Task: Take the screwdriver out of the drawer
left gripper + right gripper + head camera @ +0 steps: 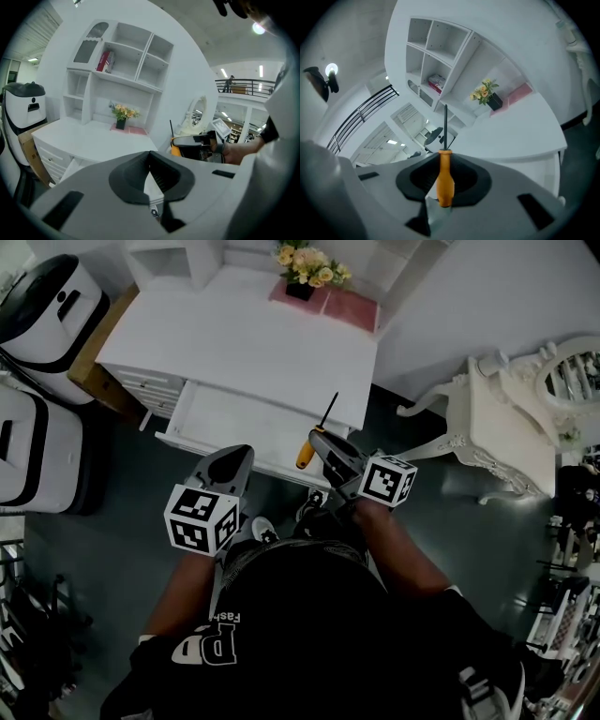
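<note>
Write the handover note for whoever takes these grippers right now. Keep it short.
Right gripper: shut on the orange handle of the screwdriver, with the shaft pointing out past the jaws.
Left gripper: shut with nothing between its jaws, held in front of the drawer.
Drawer: pulled open below the white desk top.
Done: the screwdriver is lifted out and held in the air by the drawer's right front corner.
Left: probably set it down somewhere, the desk top being the nearest surface. The drawer is not yet closed.
</note>
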`<state>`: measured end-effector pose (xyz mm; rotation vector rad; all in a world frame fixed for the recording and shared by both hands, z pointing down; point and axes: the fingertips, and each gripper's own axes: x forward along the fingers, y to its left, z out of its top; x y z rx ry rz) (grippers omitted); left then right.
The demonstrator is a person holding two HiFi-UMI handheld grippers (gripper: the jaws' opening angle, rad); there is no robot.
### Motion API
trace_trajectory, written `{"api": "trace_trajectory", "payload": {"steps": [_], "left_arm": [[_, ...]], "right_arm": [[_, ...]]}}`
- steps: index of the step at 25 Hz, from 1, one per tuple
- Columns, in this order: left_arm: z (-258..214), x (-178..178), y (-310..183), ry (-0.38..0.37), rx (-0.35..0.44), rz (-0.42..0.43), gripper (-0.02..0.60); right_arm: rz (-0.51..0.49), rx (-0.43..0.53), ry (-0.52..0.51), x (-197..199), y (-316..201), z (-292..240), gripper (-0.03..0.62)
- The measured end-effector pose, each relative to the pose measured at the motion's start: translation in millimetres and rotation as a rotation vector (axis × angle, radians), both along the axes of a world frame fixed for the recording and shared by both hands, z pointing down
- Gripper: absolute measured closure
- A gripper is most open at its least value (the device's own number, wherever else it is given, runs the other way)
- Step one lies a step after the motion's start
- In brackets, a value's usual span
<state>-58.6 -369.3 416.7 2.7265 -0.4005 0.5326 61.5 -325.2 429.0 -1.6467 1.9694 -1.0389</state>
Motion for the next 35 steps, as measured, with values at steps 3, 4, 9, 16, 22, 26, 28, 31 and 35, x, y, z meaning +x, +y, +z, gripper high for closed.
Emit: {"api": "trace_trajectory", "payload": {"steps": [3,4,9,16,22,26,28,31,35], "left_arm": [[-7,-1,6,0.013,0.009,0.008,0.568],[-10,-2,7,0.02,0.014,0.007,0.568],[-22,-1,20,0.053,0.029,-0.008,0.568],[-35,9,51,0.081,0.03,-0.03,0.568],[-43,19,87,0.09,0.027,-0.058,0.568],[-39,23,99,0.092,0.028,-0.071,0.568],[-41,26,115,0.094,0.032,-0.077,0.568],[-46,31,143,0.093,0.038,-0.086,0.568],[-45,32,162,0.091,0.036,-0.099,0.568]], "right_arm": [[0.002,0.028,-0.011,-7,7,-13,0.519],[-0.001,0.037,-0.015,-9,9,-17,0.519],[-0.017,0.085,-0.047,-13,21,-38,0.519],[-0.049,0.149,-0.09,-10,46,-68,0.519],[-0.078,0.177,-0.089,1,84,-83,0.519],[-0.085,0.185,-0.098,6,96,-80,0.519],[-0.09,0.19,-0.104,9,113,-82,0.519],[-0.103,0.199,-0.109,11,141,-87,0.519],[-0.113,0.203,-0.118,10,162,-86,0.519]]}}
